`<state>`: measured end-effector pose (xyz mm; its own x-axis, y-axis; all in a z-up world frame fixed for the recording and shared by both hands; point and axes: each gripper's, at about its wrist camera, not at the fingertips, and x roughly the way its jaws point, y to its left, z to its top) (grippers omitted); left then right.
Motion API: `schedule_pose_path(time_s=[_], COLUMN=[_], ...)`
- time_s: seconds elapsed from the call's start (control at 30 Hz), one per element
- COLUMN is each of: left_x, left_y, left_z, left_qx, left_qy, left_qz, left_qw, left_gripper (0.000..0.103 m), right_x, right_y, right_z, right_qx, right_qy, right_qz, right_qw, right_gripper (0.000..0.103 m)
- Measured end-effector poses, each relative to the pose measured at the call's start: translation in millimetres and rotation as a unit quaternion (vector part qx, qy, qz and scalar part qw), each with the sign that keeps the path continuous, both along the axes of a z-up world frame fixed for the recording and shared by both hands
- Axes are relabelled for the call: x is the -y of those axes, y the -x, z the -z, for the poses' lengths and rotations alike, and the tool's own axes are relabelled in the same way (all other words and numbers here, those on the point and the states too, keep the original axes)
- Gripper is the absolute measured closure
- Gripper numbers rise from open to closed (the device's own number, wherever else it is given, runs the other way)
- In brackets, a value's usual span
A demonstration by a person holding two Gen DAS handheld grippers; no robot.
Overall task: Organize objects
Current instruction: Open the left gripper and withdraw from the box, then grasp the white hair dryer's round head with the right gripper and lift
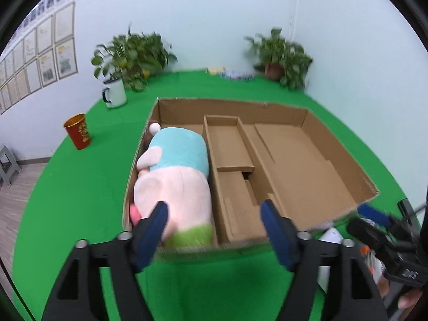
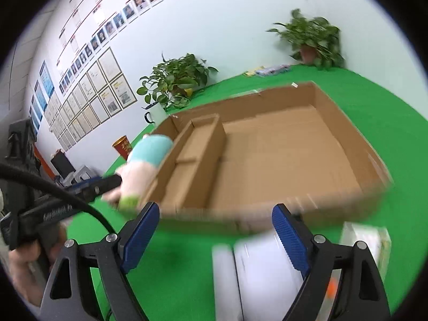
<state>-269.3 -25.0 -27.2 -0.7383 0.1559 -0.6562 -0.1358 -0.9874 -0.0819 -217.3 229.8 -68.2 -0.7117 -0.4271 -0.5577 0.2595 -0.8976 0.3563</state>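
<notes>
The pink and light-blue plush toy with a green end [image 1: 175,179] lies lengthwise in the leftmost compartment of the shallow brown cardboard box [image 1: 337,144], filling it almost from wall to wall, which is probably why that long slot suits it. Your left tongs [image 1: 214,230] hang just above the near end of the toy, spread wide and gripping nothing; the left blue pad overlaps the toy's pink body in this view, but you cannot tell whether it touches. The narrow middle compartments and the large right-hand section of the box hold nothing.

Your right tongs [image 2: 216,235] are also spread apart and hold nothing, poised over white, blurred packages [image 2: 256,272] that lie on the green-covered table [image 2: 388,123] just in front of the box's near wall. These look like the next things to sort, and the roomy right section seems the natural place for them.

Farther out on the table stand a red and gold cup [image 1: 78,131], a white enamel mug [image 1: 114,93] and two potted green plants [image 1: 133,56], well apart from the box.
</notes>
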Motion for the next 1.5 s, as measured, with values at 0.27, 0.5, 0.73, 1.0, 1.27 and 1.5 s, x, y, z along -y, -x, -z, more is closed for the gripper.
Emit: schedule_pose_path(time_s=[0.27,0.5,0.73,1.0,1.27,1.5], left_x=[-45.0,-57.0,-57.3,-66.9,-102.4,-104.9], left_y=[-96.3,-93.6,-85.6,-47.0,-36.5,-71.1], left_z=[50.8,79.4,82.5,88.1,96.7,98.4], left_qx=[-0.008,0.087,0.112,0.167,0.183,0.192], left_qy=[-0.048,-0.116,-0.154,-0.157,-0.121,-0.166], left_qz=[0.040,0.064,0.065,0.103,0.159,0.164], left_qw=[0.9980,0.9873,0.9796,0.9679,0.9626,0.9532], left_gripper=[0.009,0.009,0.009,0.010,0.034,0.061], right_x=[-3.9,17.3,45.0,43.1,28.9,37.2], right_y=[-76.7,-99.6,-115.1,-105.5,-112.2,-120.8], right_z=[34.6,45.1,51.5,60.0,68.1,67.0], right_qx=[0.015,-0.009,-0.004,0.033,0.074,0.092], right_qy=[-0.075,-0.146,-0.196,-0.152,-0.133,-0.141], right_qz=[-0.005,-0.046,-0.086,-0.061,-0.046,-0.044], right_qw=[0.997,0.988,0.977,0.986,0.987,0.985], right_gripper=[0.016,0.016,0.014,0.016,0.044,0.038])
